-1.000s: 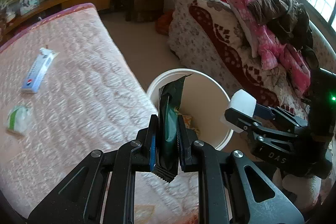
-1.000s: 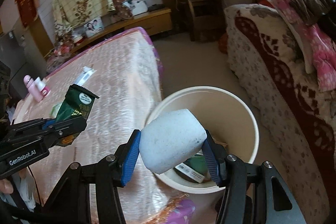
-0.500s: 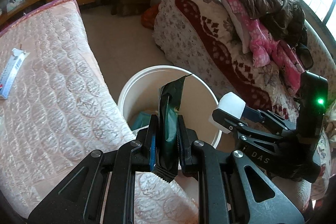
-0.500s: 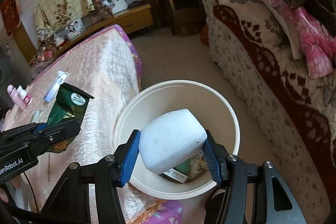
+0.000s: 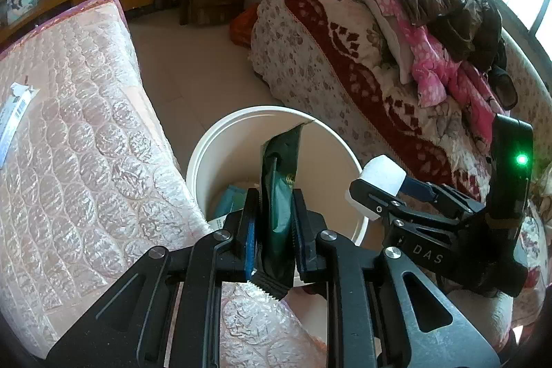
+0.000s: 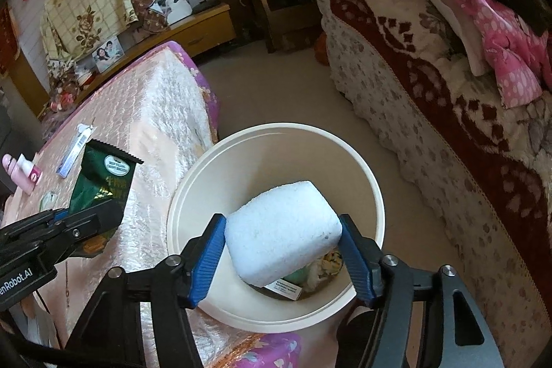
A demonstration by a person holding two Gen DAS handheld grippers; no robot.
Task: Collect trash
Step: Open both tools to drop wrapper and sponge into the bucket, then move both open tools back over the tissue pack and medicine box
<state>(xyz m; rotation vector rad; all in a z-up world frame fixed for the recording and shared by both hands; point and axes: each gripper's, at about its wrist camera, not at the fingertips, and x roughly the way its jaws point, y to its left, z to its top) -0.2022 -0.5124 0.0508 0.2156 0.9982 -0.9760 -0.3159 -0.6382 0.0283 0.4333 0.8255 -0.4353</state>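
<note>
The left gripper [image 5: 274, 223] sits over the round cream plastic bin [image 5: 207, 157], its jaws opening; the dark green foil snack packet [image 5: 279, 181] stands upright between the pads, which look to be still touching it. The right gripper [image 6: 281, 259] is above the same bin [image 6: 371, 188], jaws opening, with the white foam block [image 6: 283, 230] between its blue pads [image 6: 207, 261]; contact on the right pad looks lost. Other refuse lies in the bin. A white and blue tube box [image 6: 74, 154] lies on the pink quilted bed [image 5: 76, 161].
</note>
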